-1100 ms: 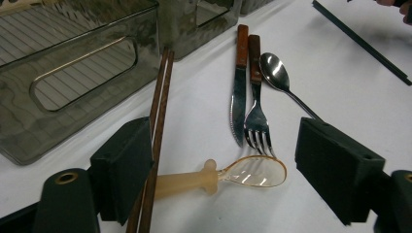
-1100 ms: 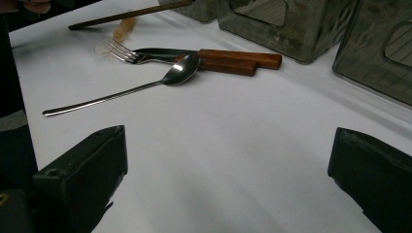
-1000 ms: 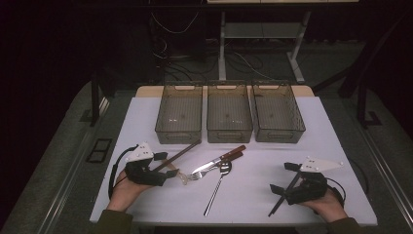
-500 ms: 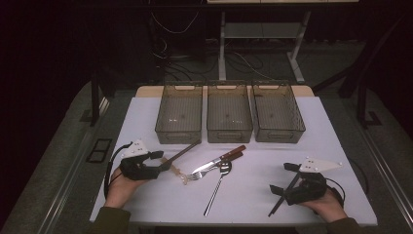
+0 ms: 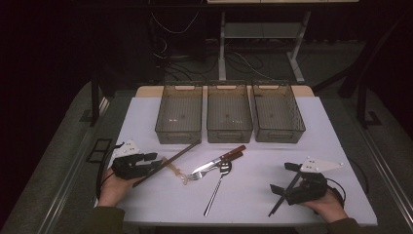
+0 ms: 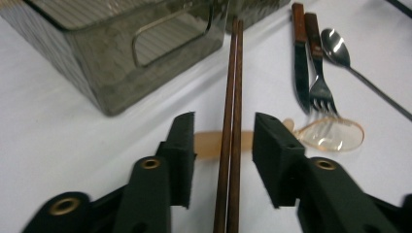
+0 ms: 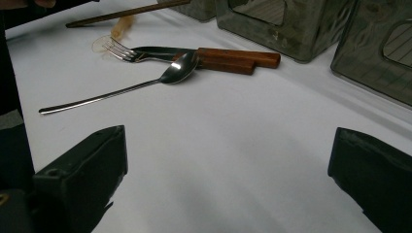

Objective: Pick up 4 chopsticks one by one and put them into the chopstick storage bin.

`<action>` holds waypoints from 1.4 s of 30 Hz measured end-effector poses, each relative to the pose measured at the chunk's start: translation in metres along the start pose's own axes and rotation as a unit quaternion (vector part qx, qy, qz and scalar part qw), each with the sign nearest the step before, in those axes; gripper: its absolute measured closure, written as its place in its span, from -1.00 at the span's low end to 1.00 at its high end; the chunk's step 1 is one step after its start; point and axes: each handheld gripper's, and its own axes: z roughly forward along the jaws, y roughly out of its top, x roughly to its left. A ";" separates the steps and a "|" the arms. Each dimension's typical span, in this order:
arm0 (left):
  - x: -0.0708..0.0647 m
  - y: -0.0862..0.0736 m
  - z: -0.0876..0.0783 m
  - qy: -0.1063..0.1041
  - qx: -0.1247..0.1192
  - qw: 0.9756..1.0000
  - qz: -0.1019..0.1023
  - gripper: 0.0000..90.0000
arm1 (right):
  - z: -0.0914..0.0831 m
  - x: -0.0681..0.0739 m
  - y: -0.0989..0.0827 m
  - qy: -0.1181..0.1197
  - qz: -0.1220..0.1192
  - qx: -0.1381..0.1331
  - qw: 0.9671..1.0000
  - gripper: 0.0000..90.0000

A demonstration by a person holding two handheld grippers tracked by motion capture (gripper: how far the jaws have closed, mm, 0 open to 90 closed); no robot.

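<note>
A pair of brown chopsticks lies slanted on the white table, running toward the left tray. My left gripper straddles them. Its jaws have just been closing, and a gap still shows on each side of the sticks, so the pads do not press. In the high view the left gripper sits at the table's left, over the chopsticks. A clear plastic spoon lies crosswise under the sticks. My right gripper rests at the right, jaws wide apart over bare table.
A wood-handled knife and fork lie mid-table beside a metal spoon. Three smoky see-through trays stand in a row at the back: left, middle and right. The table's front edge runs close to both hands.
My left gripper has shifted a little farther up the table along the chopsticks, and its jaws have narrowed around them. The right gripper has stayed still.
</note>
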 end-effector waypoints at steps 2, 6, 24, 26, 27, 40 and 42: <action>0.001 -0.002 0.000 -0.001 0.008 1.000 0.001 0.45 | 0.000 0.000 0.000 0.000 -0.001 0.000 1.000 -0.98; 0.002 -0.004 0.001 -0.003 0.019 1.000 0.003 0.66 | 0.001 0.000 0.000 0.001 -0.001 0.003 1.000 -0.98; 0.003 -0.008 0.005 -0.012 0.032 0.999 0.000 0.84 | 0.002 0.001 0.000 0.003 -0.003 0.006 1.000 -0.98; 0.003 -0.009 0.005 -0.010 0.039 0.999 0.003 0.83 | 0.002 0.000 0.000 0.002 -0.003 0.006 1.000 -0.98; 0.003 -0.009 0.006 -0.011 0.039 0.999 0.003 0.83 | 0.002 0.000 0.000 0.002 -0.002 0.006 1.000 -0.98; 0.002 -0.010 0.007 -0.014 0.040 0.999 -0.002 0.82 | 0.001 0.000 0.000 0.003 -0.002 0.004 1.000 -0.98; 0.003 -0.010 0.007 -0.014 0.040 0.999 -0.002 0.81 | 0.001 0.000 0.000 0.003 -0.002 0.004 1.000 -0.98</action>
